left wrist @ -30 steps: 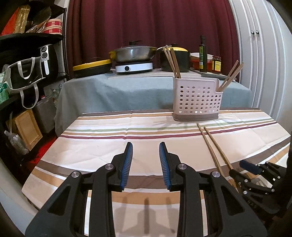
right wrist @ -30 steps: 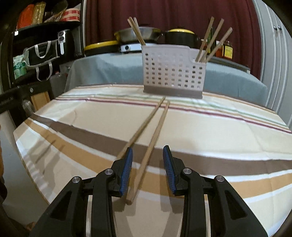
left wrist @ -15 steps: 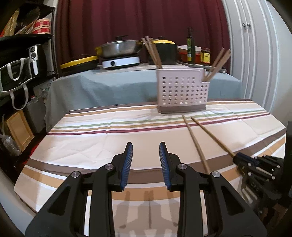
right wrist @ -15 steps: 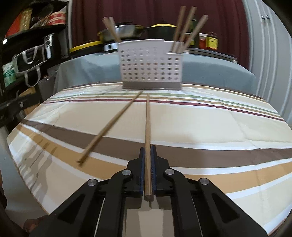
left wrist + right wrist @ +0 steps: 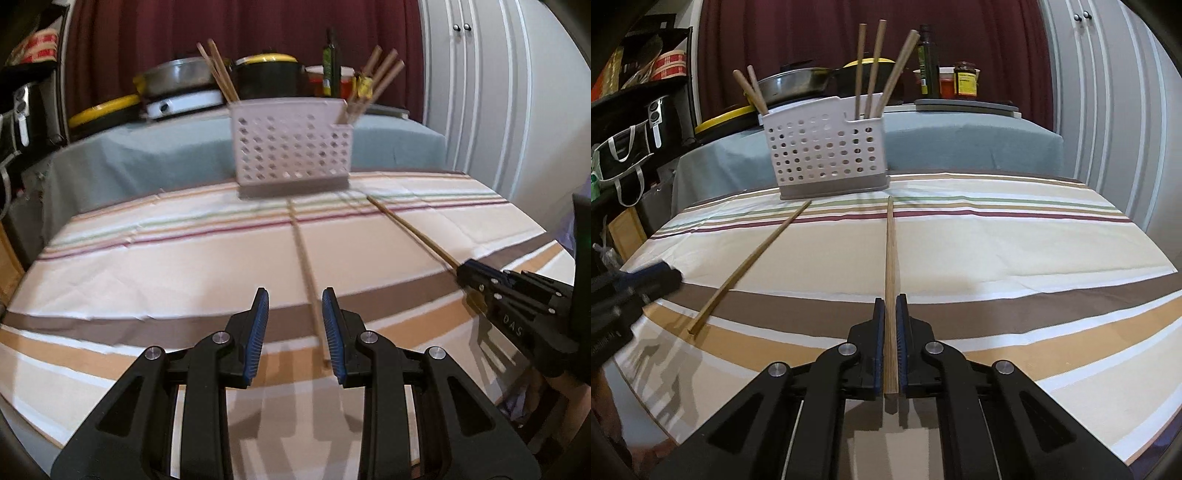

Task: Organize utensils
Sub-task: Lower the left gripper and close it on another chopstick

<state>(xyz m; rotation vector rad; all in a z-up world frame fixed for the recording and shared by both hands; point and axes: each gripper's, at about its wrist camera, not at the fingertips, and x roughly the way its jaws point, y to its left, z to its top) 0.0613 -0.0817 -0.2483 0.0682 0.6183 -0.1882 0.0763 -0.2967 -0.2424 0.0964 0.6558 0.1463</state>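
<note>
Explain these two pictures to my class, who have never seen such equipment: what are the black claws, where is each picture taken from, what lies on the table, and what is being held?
No robot here: a person holds a two-fingered claw in each hand, each with a camera looking along its fingers. One picture is from the left claw, open around a loose chopstick lying on the striped tablecloth. The other is from the right claw, shut on a second chopstick. Behind stands a white perforated utensil holder already holding chopsticks.
</note>
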